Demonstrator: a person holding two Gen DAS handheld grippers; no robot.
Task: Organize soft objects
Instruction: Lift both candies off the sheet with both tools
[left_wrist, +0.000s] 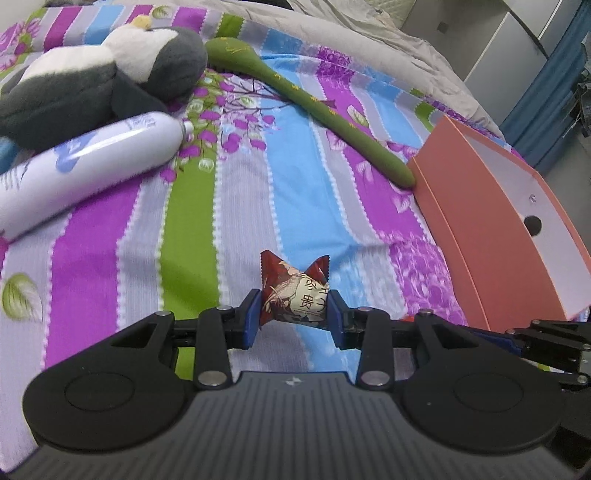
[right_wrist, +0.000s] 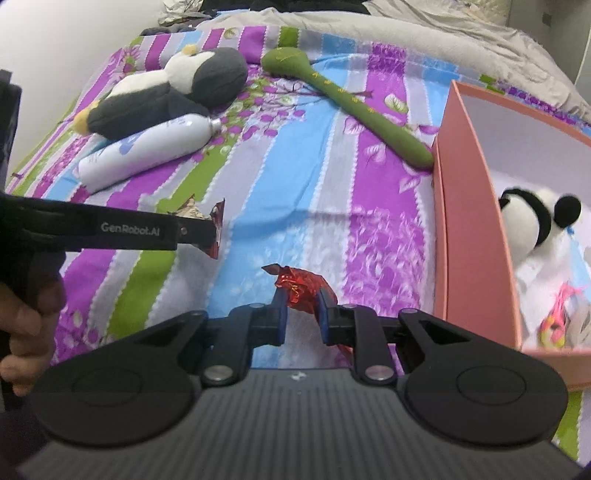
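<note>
My left gripper (left_wrist: 294, 308) is shut on a dark red printed snack packet (left_wrist: 293, 291) and holds it over the striped bedspread; it also shows from the side in the right wrist view (right_wrist: 212, 229). My right gripper (right_wrist: 301, 299) is shut on a shiny red foil wrapper (right_wrist: 301, 288), just left of the pink box (right_wrist: 472, 221). A panda plush (right_wrist: 535, 229) lies inside the box. A grey and white penguin plush (left_wrist: 92, 77) (right_wrist: 173, 96) and a green soft spoon-shaped toy (left_wrist: 314, 99) (right_wrist: 347, 99) lie on the bed.
A white bottle (left_wrist: 77, 162) (right_wrist: 147, 147) lies beside the penguin. The pink box (left_wrist: 491, 229) sits at the bed's right side. A grey blanket (right_wrist: 443, 40) is bunched at the far end. A blue curtain (left_wrist: 546, 118) hangs beyond the bed.
</note>
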